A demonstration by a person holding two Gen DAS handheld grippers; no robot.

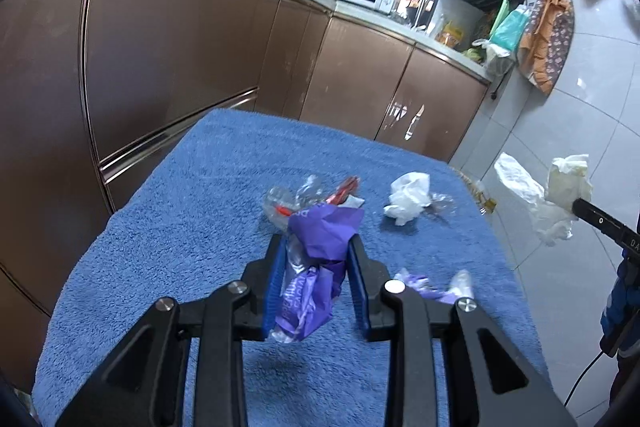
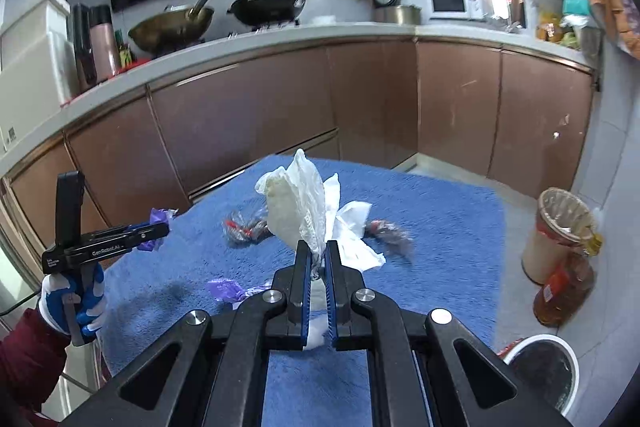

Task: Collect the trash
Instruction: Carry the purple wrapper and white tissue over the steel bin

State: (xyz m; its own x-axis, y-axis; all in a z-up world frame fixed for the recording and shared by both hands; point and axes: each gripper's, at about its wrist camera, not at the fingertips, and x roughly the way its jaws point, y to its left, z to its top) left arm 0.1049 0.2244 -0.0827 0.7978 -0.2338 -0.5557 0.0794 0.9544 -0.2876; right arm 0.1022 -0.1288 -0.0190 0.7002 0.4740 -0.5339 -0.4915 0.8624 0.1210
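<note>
— Purple wrapper [image 1: 316, 267], nearest the left camera: who has it?
— The left hand-held gripper [image 1: 316, 259] pinches it between its blue pads, crumpled, raised clear of the blue towel [image 1: 180, 227] that covers the surface.

— And the right one?
— The right hand-held gripper [image 2: 318, 259] is pressed together on a white tissue [image 2: 298, 207], which stands up out of the fingers, also lifted off the towel.

— What lies on the towel?
— Just beyond the left gripper's fingers, a second purple scrap [image 1: 420, 287]; farther on, a clear wrapper with red print [image 1: 304, 199] and, to its right, a crumpled white tissue [image 1: 406, 201] with another bit of clear wrapper touching it.

— Where is the bin?
— In the right view, a lined waste bin [image 2: 560, 235] stands on the floor off the towel's right edge, with a bottle of amber liquid [image 2: 564, 287] just beside it.

— Behind all that?
— Brown cabinets [image 2: 280, 107], then two woks [image 2: 224, 15] and a white microwave [image 2: 452, 1] on the worktop.
</note>
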